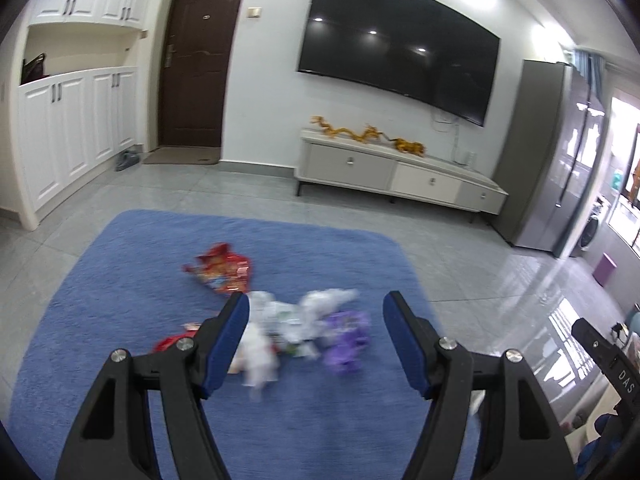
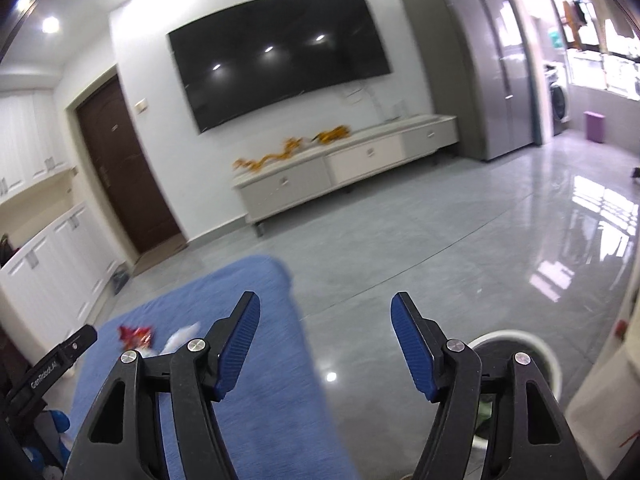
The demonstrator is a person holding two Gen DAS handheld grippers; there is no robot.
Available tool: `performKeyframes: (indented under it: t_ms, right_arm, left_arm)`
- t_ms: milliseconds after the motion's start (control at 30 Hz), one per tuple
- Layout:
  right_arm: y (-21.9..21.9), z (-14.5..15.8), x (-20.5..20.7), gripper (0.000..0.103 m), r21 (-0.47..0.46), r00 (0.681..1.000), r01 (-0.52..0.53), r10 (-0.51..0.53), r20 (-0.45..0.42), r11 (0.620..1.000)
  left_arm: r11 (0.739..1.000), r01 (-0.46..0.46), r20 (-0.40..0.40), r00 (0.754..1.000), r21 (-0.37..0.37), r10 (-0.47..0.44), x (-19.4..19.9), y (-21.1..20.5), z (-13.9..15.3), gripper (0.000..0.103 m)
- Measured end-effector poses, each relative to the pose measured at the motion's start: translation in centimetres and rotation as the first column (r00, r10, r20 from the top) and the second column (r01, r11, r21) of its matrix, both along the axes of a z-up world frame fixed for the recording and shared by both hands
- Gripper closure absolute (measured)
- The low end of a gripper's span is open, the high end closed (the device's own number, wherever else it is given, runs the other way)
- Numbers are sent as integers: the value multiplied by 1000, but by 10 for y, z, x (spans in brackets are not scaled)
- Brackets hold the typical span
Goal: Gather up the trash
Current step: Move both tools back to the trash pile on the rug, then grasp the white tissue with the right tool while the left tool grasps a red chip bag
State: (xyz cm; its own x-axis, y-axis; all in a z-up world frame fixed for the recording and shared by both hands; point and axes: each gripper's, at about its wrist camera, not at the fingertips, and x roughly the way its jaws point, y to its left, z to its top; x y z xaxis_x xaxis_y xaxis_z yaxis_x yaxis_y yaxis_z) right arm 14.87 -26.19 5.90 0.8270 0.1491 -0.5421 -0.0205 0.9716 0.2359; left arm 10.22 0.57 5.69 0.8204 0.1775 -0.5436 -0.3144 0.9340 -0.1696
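Observation:
A pile of trash lies on a blue rug (image 1: 120, 280): a red snack wrapper (image 1: 222, 270), crumpled white wrappers (image 1: 280, 320), a purple wrapper (image 1: 348, 340) and a red scrap (image 1: 172, 342). My left gripper (image 1: 316, 308) is open and empty, held above the pile, which shows blurred between its fingers. My right gripper (image 2: 325, 308) is open and empty, held over the grey tile floor beside the rug's edge (image 2: 272, 360). A white-rimmed bin (image 2: 520, 344) with a dark inside sits just behind its right finger. The red wrapper (image 2: 134, 336) shows at the left there.
A low white TV cabinet (image 1: 400, 172) with gold dragon ornaments stands under a wall TV (image 1: 400, 48). A grey fridge (image 1: 560, 152), a brown door (image 1: 196, 68) and white cupboards (image 1: 72, 140) line the walls. A beige object (image 2: 600, 400) stands at the right edge.

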Motion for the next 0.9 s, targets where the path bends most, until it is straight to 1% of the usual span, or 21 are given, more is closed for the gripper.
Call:
performKeyframes:
  t_ms: [100, 167, 233, 300, 367, 400, 433, 500, 567, 633, 667, 733, 800, 833, 900]
  right_arm:
    - [33, -14, 1, 36, -9, 998, -66, 66, -23, 998]
    - [51, -19, 2, 36, -12, 993, -112, 111, -31, 994]
    - [76, -25, 2, 36, -16, 986, -164, 163, -39, 986]
    - [101, -31, 4, 38, -18, 974, -223, 222, -52, 975]
    - [128, -40, 8, 40, -15, 953, -297, 295, -69, 955]
    - [145, -45, 10, 41, -17, 937, -341, 339, -82, 940]
    - [160, -49, 14, 42, -19, 923, -377, 374, -94, 926]
    - [186, -59, 17, 47, -25, 894, -438, 432, -118, 899]
    - [216, -72, 19, 50, -20, 852, -510, 502, -150, 860]
    - [241, -83, 20, 52, -11, 816, -562, 552, -173, 827]
    - [252, -88, 21, 53, -13, 803, -579, 568, -183, 815]
    - [270, -97, 24, 55, -19, 781, -606, 590, -205, 796]
    - [280, -104, 28, 57, -24, 767, -620, 601, -225, 784]
    - [285, -107, 30, 58, -26, 764, -623, 602, -231, 782]
    - [290, -112, 31, 62, -29, 761, -626, 602, -242, 780]
  left_arm:
    - [999, -50, -10, 999, -12, 50, -9, 35, -12, 35]
    - [996, -88, -17, 996, 2, 88, -16, 61, -22, 35]
    - [995, -103, -35, 994, 13, 104, -17, 84, -34, 35]
    - [995, -95, -77, 992, 21, 97, -16, 107, -53, 35]
    - [996, -82, -98, 992, 30, 84, -17, 122, -67, 35]
    - [997, -67, -103, 992, 26, 69, -17, 128, -72, 35]
    - [999, -38, -107, 994, 13, 39, -18, 135, -79, 35]
    - [1000, 0, -115, 993, -5, -1, -19, 143, -87, 35]
    - [999, 36, -119, 992, -30, -40, -19, 148, -93, 35]
    - [995, 65, -117, 991, -71, -73, -19, 153, -98, 35]
    - [992, 81, -120, 988, -93, -92, -17, 154, -101, 35]
    - [990, 93, -130, 986, -107, -107, -13, 157, -106, 35]
    - [987, 95, -154, 981, -125, -114, -9, 159, -114, 35]
    - [984, 102, -167, 978, -148, -127, -7, 159, -118, 35]
    - [979, 112, -168, 976, -169, -141, -7, 159, -120, 35]
